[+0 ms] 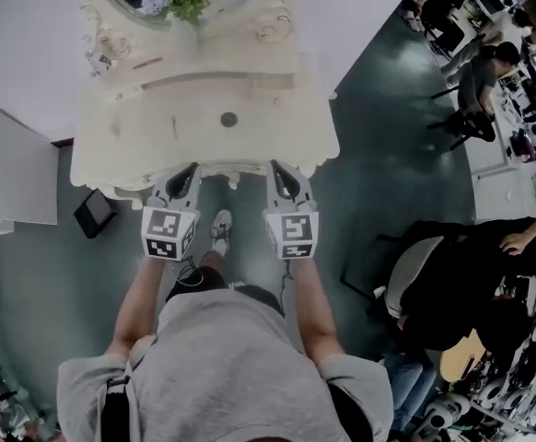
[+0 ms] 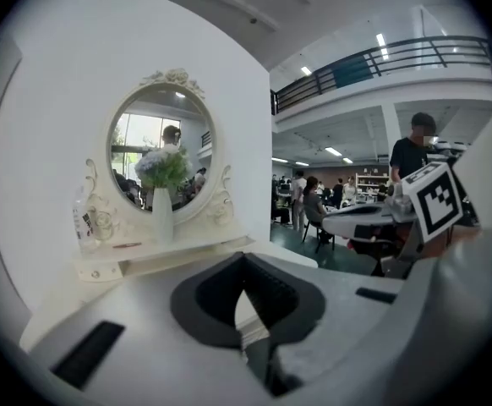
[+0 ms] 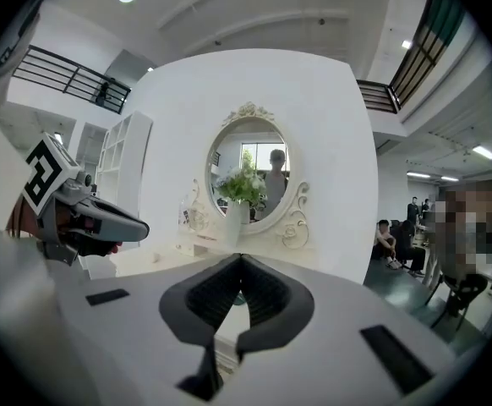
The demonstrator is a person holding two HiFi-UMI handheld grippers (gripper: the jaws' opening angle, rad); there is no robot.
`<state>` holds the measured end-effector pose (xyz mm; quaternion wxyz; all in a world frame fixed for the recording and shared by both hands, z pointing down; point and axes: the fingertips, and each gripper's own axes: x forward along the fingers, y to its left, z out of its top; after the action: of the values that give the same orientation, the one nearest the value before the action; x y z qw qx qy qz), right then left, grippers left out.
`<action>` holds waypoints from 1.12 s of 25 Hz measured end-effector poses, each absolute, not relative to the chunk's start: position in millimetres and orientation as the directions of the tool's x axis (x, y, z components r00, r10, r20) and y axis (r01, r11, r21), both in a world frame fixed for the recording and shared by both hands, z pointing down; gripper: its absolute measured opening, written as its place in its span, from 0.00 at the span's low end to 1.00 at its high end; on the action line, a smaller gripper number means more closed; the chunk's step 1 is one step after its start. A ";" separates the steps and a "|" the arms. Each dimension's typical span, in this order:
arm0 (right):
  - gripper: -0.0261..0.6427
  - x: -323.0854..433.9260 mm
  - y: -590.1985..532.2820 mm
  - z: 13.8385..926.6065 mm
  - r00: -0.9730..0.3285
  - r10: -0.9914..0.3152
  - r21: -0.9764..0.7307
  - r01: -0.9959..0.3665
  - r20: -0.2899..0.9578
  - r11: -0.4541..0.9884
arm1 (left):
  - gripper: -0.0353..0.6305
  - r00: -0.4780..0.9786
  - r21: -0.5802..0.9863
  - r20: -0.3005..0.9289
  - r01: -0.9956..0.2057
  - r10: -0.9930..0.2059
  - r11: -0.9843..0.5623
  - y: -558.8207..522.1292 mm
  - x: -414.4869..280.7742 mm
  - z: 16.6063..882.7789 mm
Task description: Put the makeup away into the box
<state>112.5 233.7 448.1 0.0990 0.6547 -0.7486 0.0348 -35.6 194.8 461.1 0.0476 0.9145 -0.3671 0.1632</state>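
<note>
**A:** What are the grippers doing?

**B:** The left gripper (image 1: 183, 184) and right gripper (image 1: 283, 179) are both clenched and empty. They sit side by side at the counter's (image 1: 277, 141) front edge.

**A:** What could go wrong?

**B:** If the jaws stay closed, they'd likely just push the makeup along the counter instead of picking it up. A reach to the back shelf could also tip the vase (image 1: 183, 37).

**A:** Where's the makeup?

**B:** A dark disc (image 1: 228, 119) lies mid-counter, ahead and between the grippers. A thin stick (image 1: 174, 127) lies just left of it. A reddish pencil (image 1: 146, 63) and a bottle (image 1: 98, 49) sit far off, near the back-left corner.

**A:** And the box?

**B:** I can only see a black box (image 1: 94, 214) on the floor by the front-left corner. I can't tell if it's the right one.
</note>
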 end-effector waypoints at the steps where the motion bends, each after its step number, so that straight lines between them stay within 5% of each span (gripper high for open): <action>1: 0.06 113.9 221.0 453.3 -0.126 -0.970 0.074 -0.987 0.207 0.144 | 0.05 0.679 -0.027 0.349 -0.682 -0.646 -0.731 183.4 -31.2 466.7; 26: 0.06 99.9 10.5 630.9 -0.298 -0.775 -0.020 -0.938 0.557 0.346 | 0.05 0.639 0.141 0.569 -0.696 -0.517 -0.704 -6.8 -11.8 610.7; 28: 0.14 94.3 3.4 643.6 -0.323 -0.745 -0.020 -0.923 0.584 0.385 | 0.05 0.635 0.151 0.580 -0.699 -0.510 -0.699 -11.7 -13.2 617.8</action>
<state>94.3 3.4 643.6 0.2504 0.5254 -0.7935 0.1781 -13.2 -11.7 617.8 0.1842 0.8851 -0.3416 0.2567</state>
